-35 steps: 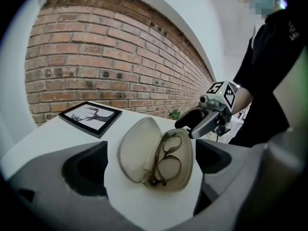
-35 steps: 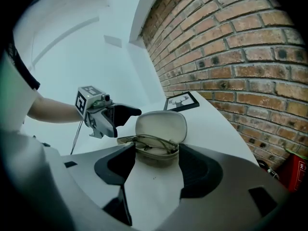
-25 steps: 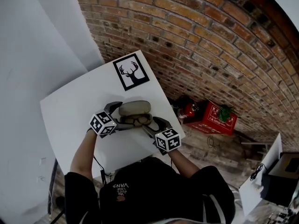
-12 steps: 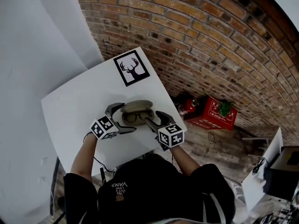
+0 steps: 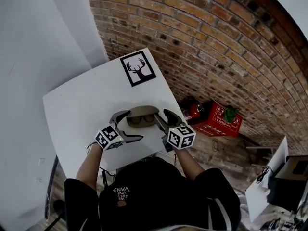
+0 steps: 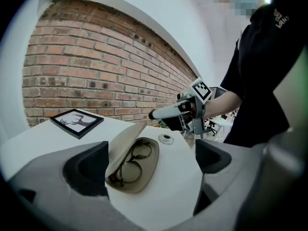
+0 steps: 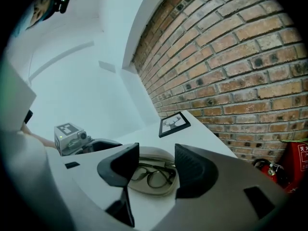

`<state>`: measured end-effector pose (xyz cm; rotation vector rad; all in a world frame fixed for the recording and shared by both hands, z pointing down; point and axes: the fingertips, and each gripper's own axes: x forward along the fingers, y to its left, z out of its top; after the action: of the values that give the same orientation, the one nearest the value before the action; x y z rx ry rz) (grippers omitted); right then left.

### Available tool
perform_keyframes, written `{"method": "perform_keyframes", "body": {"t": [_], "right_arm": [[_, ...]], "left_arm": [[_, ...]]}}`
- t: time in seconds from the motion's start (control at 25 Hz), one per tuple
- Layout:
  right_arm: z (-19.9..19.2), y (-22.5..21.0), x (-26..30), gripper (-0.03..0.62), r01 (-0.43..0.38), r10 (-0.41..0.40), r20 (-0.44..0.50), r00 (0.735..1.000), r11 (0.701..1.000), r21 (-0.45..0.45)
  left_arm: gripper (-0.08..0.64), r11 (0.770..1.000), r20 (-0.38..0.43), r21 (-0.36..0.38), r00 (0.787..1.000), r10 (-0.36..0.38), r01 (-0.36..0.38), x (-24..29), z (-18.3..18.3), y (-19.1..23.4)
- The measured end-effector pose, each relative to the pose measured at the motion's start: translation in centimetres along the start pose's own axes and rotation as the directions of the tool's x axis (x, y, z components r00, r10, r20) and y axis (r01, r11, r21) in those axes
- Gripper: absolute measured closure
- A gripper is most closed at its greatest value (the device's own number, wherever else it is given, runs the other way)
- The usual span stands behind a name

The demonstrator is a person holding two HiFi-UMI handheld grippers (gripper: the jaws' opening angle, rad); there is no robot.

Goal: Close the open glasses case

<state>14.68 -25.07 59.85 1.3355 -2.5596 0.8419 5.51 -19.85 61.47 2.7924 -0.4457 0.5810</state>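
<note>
A tan glasses case lies on the white table with dark-framed glasses in its tray. Its lid stands tilted part way over them. My left gripper is at the case's left end, jaws wide open and empty, with the case seen between them. My right gripper hovers at the case's right end. Its jaws have just been closing but stand open with nothing pressed between them; the case lies beyond the pads.
A black-framed deer picture lies at the table's far corner. A small round metal disc sits on the table beyond the case. A brick wall runs on the right, with a red box on the floor below.
The lid has come up from lying flat behind the tray to tilting over the glasses. Both grippers have drawn back towards the person, the right one rising, its jaws narrower.
</note>
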Motion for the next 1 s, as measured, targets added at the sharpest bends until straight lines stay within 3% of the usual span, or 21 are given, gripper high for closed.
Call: {"method": "perform_keyframes", "body": {"t": [0.2, 0.4, 0.52, 0.72, 1.0], "right_arm": [[-1.0, -0.4, 0.3, 0.380, 0.002, -0.002, -0.046, 0.999, 1.000, -0.014], [-2.5, -1.2, 0.4, 0.380, 0.012, -0.014, -0.098, 0.995, 1.000, -0.025], [-3.2, -1.5, 0.4, 0.380, 0.010, -0.014, -0.122, 0.992, 0.999, -0.035], [-4.4, -1.4, 0.5, 0.380, 0.005, -0.013, -0.157, 0.987, 0.999, -0.049], [-6.2, -1.4, 0.5, 0.386, 0.011, -0.031, -0.213, 0.976, 0.995, -0.097]], "left_arm": [[0.020, 0.994, 0.065, -0.099, 0.996, 0.057, -0.051, -0.2, -0.2, -0.2], [0.218, 0.979, 0.073, -0.160, 0.988, 0.140, -0.127, -0.8, -1.1, 0.8], [0.282, 0.972, 0.057, -0.170, 0.983, 0.173, -0.161, -1.0, -1.5, 1.5], [0.484, 0.946, -0.047, -0.122, 0.954, 0.297, -0.301, -1.1, -2.9, 2.9], [0.515, 0.933, -0.133, -0.060, 0.929, 0.345, -0.355, -0.6, -4.3, 2.6]]}}
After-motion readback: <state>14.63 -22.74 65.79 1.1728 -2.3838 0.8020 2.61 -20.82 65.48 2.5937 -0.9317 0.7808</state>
